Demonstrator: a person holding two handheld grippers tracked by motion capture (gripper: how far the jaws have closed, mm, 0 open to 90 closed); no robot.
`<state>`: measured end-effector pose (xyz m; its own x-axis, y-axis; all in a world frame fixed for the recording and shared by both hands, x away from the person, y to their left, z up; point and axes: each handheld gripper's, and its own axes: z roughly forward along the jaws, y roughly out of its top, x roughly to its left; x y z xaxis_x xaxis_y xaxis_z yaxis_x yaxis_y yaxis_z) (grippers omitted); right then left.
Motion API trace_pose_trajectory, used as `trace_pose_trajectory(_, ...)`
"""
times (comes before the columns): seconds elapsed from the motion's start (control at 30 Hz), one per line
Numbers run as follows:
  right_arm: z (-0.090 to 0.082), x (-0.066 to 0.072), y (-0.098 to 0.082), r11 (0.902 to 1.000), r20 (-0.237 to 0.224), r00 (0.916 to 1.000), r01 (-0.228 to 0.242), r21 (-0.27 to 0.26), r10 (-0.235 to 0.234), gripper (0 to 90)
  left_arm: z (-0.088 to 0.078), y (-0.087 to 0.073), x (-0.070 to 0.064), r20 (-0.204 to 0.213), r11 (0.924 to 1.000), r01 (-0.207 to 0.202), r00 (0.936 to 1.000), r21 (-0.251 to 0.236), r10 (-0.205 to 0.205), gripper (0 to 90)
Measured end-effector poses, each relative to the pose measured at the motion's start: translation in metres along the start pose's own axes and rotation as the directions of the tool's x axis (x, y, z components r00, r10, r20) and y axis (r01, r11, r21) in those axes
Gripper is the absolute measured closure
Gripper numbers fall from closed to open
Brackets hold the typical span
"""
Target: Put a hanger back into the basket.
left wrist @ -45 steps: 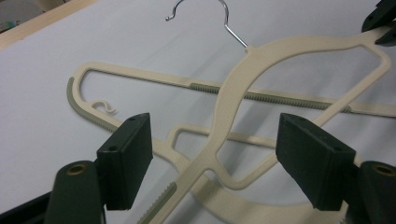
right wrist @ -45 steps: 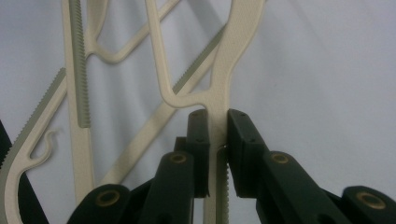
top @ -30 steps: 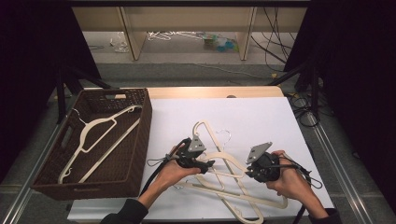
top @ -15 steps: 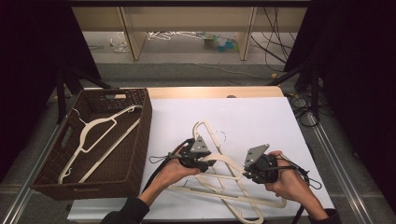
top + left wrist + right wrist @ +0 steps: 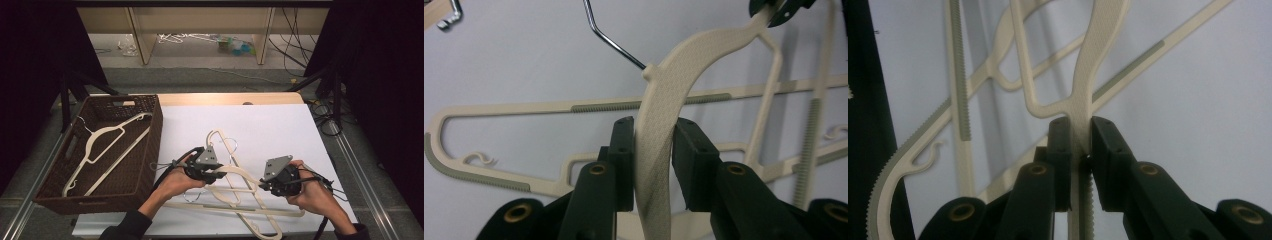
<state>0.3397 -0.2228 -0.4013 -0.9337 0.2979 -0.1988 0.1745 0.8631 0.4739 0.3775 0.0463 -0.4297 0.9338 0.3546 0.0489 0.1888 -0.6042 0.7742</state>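
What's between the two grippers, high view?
The cream hanger that both hold spans it, left gripper to right gripper, above other hangers; seen in the high view.

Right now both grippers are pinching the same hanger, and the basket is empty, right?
Not quite. Both grippers, left and right, do pinch one hanger, but the basket isn't empty: the high view shows a hanger lying in it.

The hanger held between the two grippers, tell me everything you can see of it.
The held hanger is cream, plastic by its look, with a fine woven texture on its broad curved shoulder and a bent metal hook at the neck. The left gripper is shut on one shoulder arm, the right gripper on its other end near a ribbed strip. It sits above other cream hangers lying crossed on the white table; whether it touches them is unclear.
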Motion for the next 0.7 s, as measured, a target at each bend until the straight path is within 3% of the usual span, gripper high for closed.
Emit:
trace_pose_trajectory(0.2, -0.006, 0.000, 0.002, 0.9999, 0.008, 1.0000, 0.000, -0.015, 0.000, 66.2, -0.018, 0.004, -0.007, -0.006, 0.9999, -0.014, 0.9999, -0.005, 0.014, 74.4)
trace_pose_trajectory(0.3, -0.010, -0.001, 0.004, 0.9985, 0.036, 0.9991, -0.020, -0.050, 0.022, 59.5, -0.027, 0.003, -0.009, 0.013, 0.9995, 0.015, 0.9998, -0.028, -0.015, 76.9)
trace_pose_trajectory(0.43, -0.015, -0.001, 0.006, 0.9974, 0.052, 0.9982, -0.028, -0.067, 0.031, 56.7, -0.036, 0.001, -0.010, 0.047, 0.9957, 0.066, 0.9969, -0.065, -0.063, 82.9)
trace_pose_trajectory(0.5, -0.016, -0.001, 0.007, 0.9971, 0.061, 0.9974, -0.035, -0.067, 0.039, 55.3, -0.039, 0.001, -0.011, 0.042, 0.9942, 0.080, 0.9961, -0.072, -0.078, 85.1)
trace_pose_trajectory(0.57, -0.017, -0.001, 0.006, 0.9969, 0.058, 0.9974, -0.040, -0.068, 0.044, 54.6, -0.042, 0.000, -0.010, 0.012, 0.9961, 0.062, 0.9980, -0.063, -0.062, 85.2)
trace_pose_trajectory(0.63, -0.017, -0.001, 0.006, 0.9964, 0.058, 0.9972, -0.043, -0.073, 0.047, 53.9, -0.043, -0.001, -0.008, 0.025, 0.9909, 0.110, 0.9938, -0.078, -0.108, 85.5)
trace_pose_trajectory(0.7, -0.017, -0.001, 0.005, 0.9962, 0.057, 0.9971, -0.045, -0.074, 0.050, 53.5, -0.044, -0.001, -0.007, 0.011, 0.9916, 0.105, 0.9945, -0.077, -0.104, 85.5)
